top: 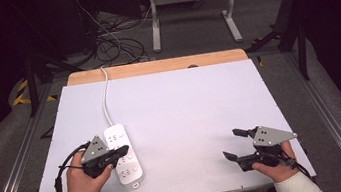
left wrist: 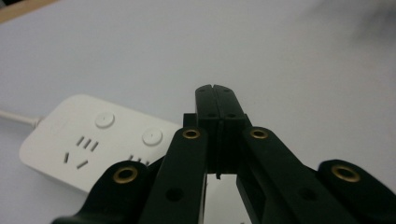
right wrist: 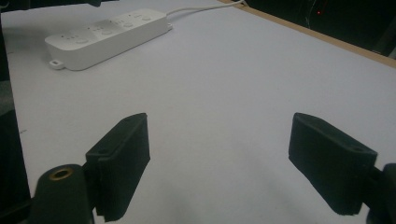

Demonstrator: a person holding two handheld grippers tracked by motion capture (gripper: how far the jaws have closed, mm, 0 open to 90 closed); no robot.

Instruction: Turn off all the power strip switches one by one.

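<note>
Power strip [top: 124,154], white and glossy with rounded corners, lies flat at the near left of the white table [top: 185,104], its cord [top: 105,92] running off toward the far wooden edge. Round buttons and slotted sockets line its top. The left gripper [top: 124,149] hangs over the strip's middle with jaws pressed together, holding nothing; whether the tips touch a button cannot be told. The right gripper [top: 231,144] waits well apart at the near right, its matte black jaws spread wide above the bare table. Work appears to be at an early stage, likely pressing a switch, with nothing plugged in.
</note>
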